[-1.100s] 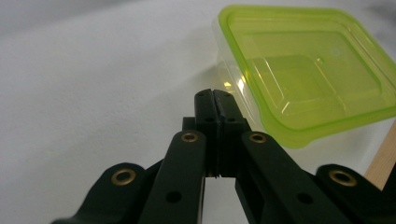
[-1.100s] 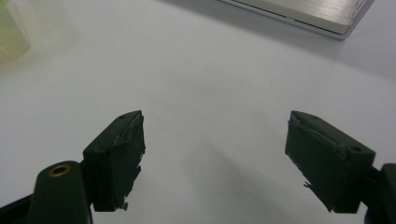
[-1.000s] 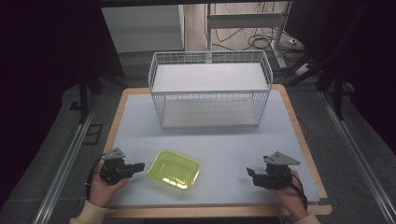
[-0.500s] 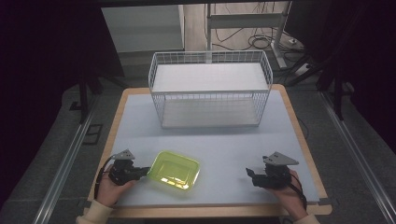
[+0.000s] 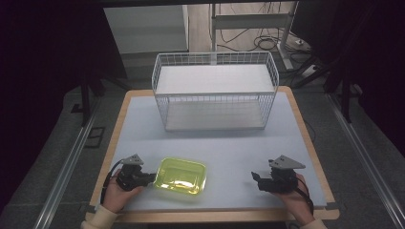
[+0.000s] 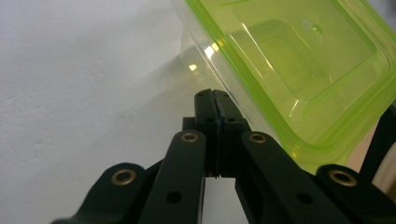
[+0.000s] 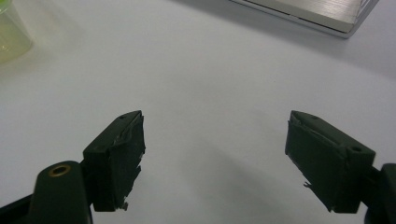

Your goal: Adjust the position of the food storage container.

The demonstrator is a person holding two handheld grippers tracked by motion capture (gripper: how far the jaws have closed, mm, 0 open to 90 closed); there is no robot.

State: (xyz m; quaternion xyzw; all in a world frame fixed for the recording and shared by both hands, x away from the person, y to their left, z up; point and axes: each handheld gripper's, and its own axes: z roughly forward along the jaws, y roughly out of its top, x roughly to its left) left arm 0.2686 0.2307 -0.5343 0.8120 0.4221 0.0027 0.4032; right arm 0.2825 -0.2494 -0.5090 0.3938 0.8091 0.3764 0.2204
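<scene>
Jaws on the left gripper (image 6: 215, 95) are pressed together with nothing between them, their tips just beside the near wall of the green container (image 5: 182, 175), which sits open side up on the front left of the table (image 5: 239, 143). With the jaws flat together beside a light plastic tub, any forward nudge would likely skid or tip it rather than grip it. Behind the tub stands the empty wire basket (image 5: 215, 90). At the right, the right gripper (image 7: 215, 154) holds its 2 jaws wide apart over bare table, well apart from the tub, too far to steady it.
</scene>
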